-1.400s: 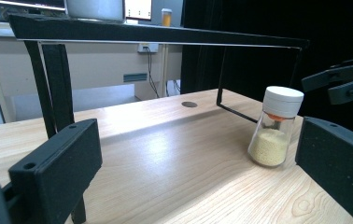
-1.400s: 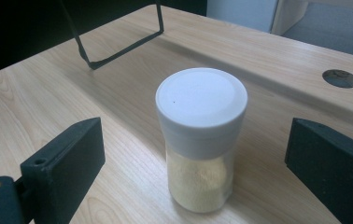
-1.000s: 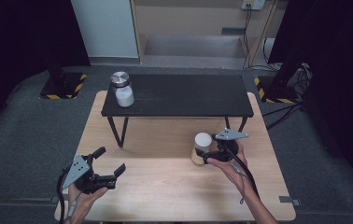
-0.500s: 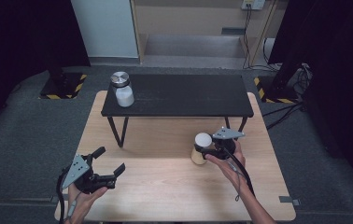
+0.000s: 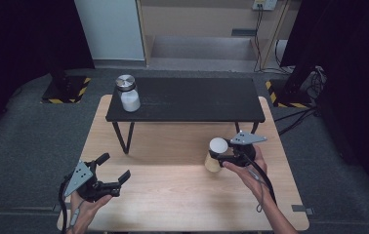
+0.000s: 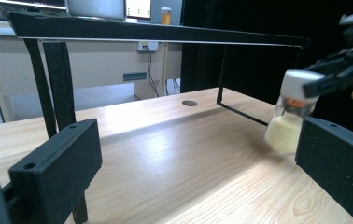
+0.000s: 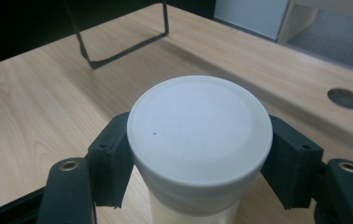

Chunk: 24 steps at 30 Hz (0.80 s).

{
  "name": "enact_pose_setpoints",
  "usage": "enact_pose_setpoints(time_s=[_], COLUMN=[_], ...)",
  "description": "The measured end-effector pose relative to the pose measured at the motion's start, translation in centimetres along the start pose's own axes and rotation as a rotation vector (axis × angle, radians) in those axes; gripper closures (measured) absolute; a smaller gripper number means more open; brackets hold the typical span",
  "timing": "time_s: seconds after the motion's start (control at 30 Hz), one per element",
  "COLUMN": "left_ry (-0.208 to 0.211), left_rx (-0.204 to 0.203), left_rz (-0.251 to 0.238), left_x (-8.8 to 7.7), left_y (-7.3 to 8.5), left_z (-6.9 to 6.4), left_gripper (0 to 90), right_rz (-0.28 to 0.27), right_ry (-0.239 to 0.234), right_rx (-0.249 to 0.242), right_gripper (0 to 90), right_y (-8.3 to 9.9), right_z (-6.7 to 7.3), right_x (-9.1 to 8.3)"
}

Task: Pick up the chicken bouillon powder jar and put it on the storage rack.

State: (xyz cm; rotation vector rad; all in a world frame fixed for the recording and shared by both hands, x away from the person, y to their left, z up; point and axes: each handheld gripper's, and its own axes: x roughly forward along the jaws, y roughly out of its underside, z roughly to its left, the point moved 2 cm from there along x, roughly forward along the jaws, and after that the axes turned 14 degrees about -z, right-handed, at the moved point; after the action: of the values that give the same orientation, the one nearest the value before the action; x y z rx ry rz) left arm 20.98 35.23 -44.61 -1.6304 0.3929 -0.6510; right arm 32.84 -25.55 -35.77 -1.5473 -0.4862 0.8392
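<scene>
From above, the right gripper (image 5: 220, 154) has its jaws clamped on the white lid of a jar (image 5: 215, 155) near the wooden surface (image 5: 173, 195), while the left gripper view shows it tilted, and the left gripper (image 5: 112, 170) has its jaws apart.

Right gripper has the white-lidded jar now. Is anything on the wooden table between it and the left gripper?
Nothing visible is. The right gripper is shut on the white-lidded jar at its lid, and bare wooden table lies between it and the open left gripper. The black shelf with the metal-lidded jar stands farther back.
</scene>
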Motion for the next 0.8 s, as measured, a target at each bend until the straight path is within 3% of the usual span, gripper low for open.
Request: enact_pose_setpoints(time_s=[0.2,0.47,0.63,0.8], left_ry=[0.000,0.002,-0.003,-0.002], left_rx=[-0.015,-0.020,-0.035,-0.033], left_rz=[-0.010,-0.007,-0.011,-0.009], left_x=[-0.1,-0.1,-0.1,-0.1], left_y=[0.1,0.1,0.2,0.2], left_z=[0.1,0.2,0.3,0.3], left_gripper=[0.0,0.0,0.0,0.0], right_rz=[0.001,-0.008,-0.024,-0.026], right_ry=[-0.089,-0.203,-0.248,-0.260], right_rx=[-0.066,-0.092,-0.092,-0.110], right_gripper=[33.3,33.3,33.3,33.3], right_y=[-3.4,-7.2,-9.2,-11.5], right_z=[-0.3,-0.9,-1.1,-1.0], right_x=[-1.8,-3.1,-3.4,-3.4])
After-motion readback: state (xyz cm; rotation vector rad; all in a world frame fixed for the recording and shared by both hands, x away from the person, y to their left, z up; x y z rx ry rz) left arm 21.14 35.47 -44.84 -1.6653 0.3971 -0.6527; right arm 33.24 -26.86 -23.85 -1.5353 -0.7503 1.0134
